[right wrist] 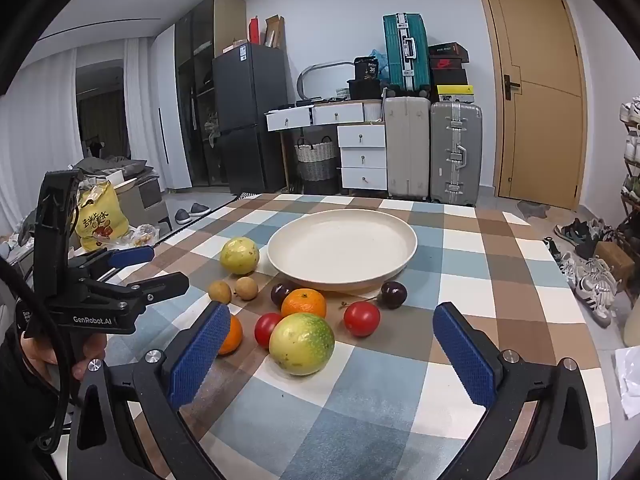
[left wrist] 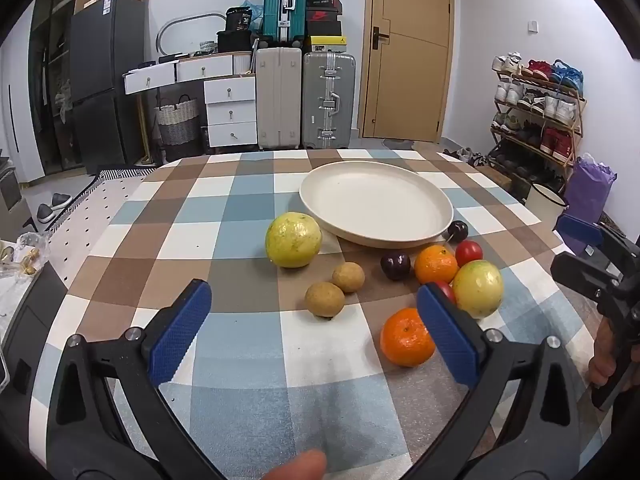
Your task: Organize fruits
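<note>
An empty cream plate (left wrist: 376, 200) (right wrist: 340, 248) stands on the checked tablecloth. Fruit lies in front of it: two yellow-green guavas (left wrist: 293, 239) (right wrist: 301, 343), two oranges (left wrist: 406, 338) (right wrist: 304, 303), two small brown fruits (left wrist: 325, 299) (right wrist: 220, 291), dark plums (left wrist: 395, 265) (right wrist: 394, 294) and red tomatoes (left wrist: 469, 253) (right wrist: 361, 318). My left gripper (left wrist: 314, 300) is open and empty, low over the cloth before the brown fruits. My right gripper (right wrist: 332, 316) is open and empty, just before the near guava. Each gripper shows in the other's view, the left one (right wrist: 132, 268) and the right one (left wrist: 580, 244).
The table (left wrist: 240, 400) (right wrist: 500, 240) ends at the far side and on both flanks. Suitcases (left wrist: 304, 100), drawers (left wrist: 232, 112), a fridge (left wrist: 104, 80) and a door (left wrist: 408, 48) stand beyond. A shoe rack (left wrist: 536, 108) is at right. A yellow bag (right wrist: 100, 216) is at left.
</note>
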